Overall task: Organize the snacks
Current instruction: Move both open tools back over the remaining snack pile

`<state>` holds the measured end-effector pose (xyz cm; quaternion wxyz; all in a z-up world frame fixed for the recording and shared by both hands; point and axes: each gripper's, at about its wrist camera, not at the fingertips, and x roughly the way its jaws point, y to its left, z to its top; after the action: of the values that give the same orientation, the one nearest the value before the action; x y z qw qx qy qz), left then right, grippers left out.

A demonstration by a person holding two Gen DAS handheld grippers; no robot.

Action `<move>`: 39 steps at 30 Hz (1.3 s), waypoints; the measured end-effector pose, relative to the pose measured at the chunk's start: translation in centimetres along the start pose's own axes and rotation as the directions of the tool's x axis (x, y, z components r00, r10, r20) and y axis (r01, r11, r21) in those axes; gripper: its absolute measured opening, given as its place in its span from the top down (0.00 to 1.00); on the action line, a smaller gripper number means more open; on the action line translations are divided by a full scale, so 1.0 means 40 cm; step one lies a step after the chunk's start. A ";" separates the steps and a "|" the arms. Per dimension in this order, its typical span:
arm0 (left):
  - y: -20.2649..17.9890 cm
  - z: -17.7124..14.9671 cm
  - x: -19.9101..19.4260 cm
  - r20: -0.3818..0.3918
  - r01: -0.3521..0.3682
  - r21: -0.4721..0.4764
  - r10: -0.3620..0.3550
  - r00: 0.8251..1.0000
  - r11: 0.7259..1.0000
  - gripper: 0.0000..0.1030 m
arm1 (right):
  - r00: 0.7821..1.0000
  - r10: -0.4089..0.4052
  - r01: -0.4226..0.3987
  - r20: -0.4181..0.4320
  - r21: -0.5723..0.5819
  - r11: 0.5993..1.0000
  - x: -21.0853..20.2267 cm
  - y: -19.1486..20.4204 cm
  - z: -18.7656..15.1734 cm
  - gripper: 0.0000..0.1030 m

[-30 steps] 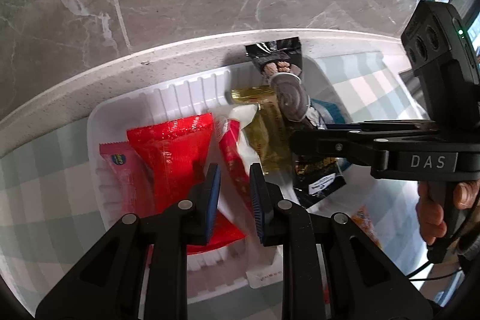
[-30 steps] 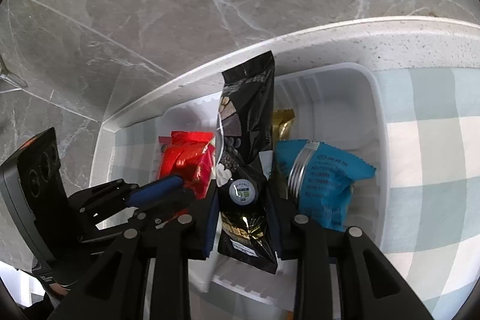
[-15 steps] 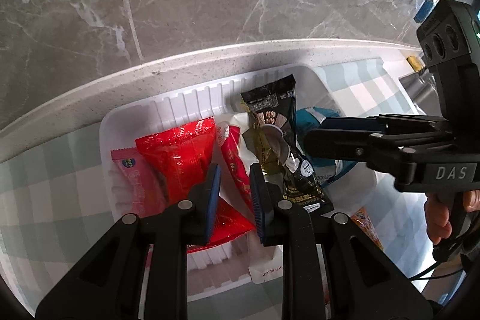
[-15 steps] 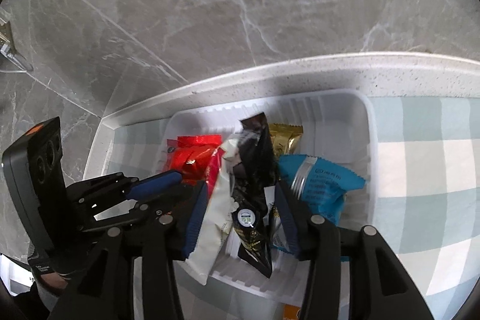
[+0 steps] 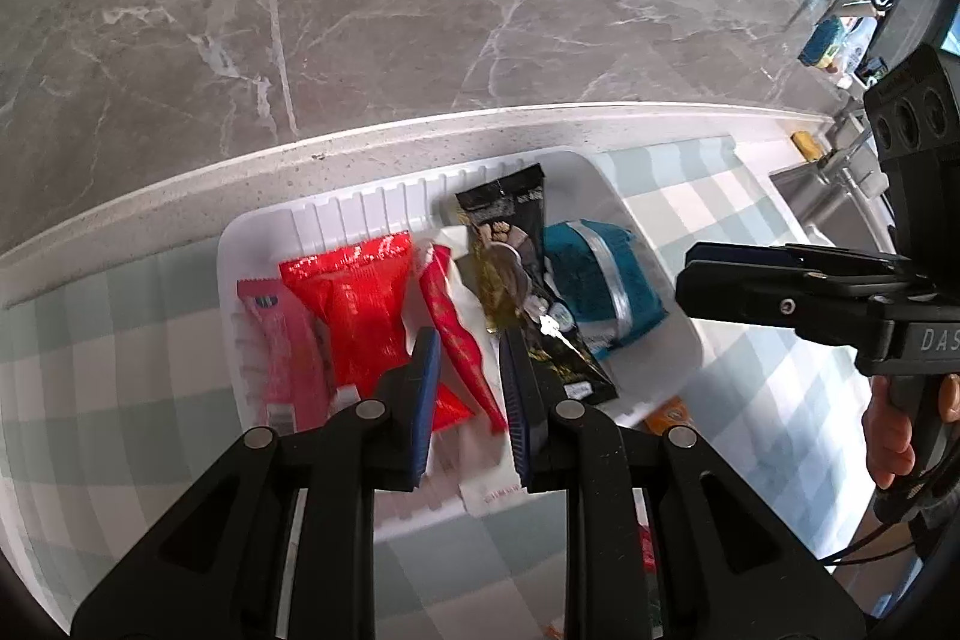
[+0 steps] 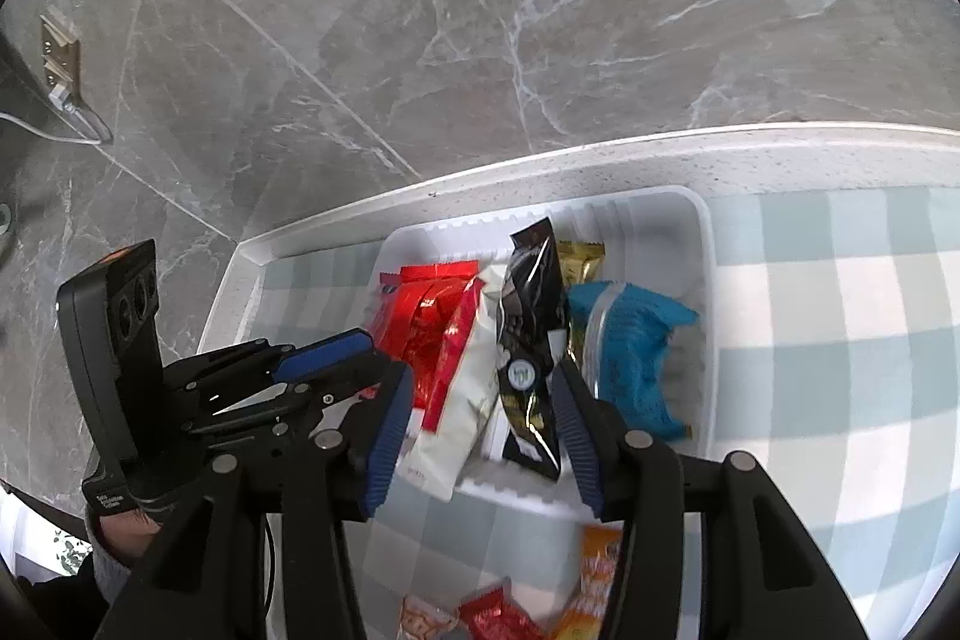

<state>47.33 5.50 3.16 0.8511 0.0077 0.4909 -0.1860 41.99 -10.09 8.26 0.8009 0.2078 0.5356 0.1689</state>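
Right gripper [image 6: 483, 436] hovers at the near edge of the white bin [image 6: 705, 244], fingers spread wide and empty. Between and just beyond them the black snack packet [image 6: 531, 340] lies in the bin, long axis running near to far. Left gripper [image 5: 468, 400] hangs over the red packets [image 5: 354, 304], fingers slightly apart, holding nothing.
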 end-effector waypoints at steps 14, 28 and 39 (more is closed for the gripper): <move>-0.016 -0.157 -0.081 -0.014 0.066 -0.073 -0.067 0.998 0.995 0.31 | 0.997 -0.065 0.065 0.037 -0.003 0.998 -0.111 -0.018 -0.168 0.42; -0.068 -0.373 -0.081 -0.127 0.069 -0.058 -0.076 0.989 0.996 0.31 | 0.990 -0.142 0.142 -0.016 0.049 0.989 -0.123 -0.078 -0.337 0.42; -0.127 -0.462 -0.073 -0.191 0.090 -0.022 -0.093 0.977 0.996 0.31 | 0.990 -0.137 0.138 -0.034 0.043 0.989 -0.112 -0.064 -0.389 0.42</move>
<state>28.98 5.29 -3.09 0.7905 -0.0028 0.5716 -0.2202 26.02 -12.12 5.21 0.7974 0.1857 0.5646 0.1043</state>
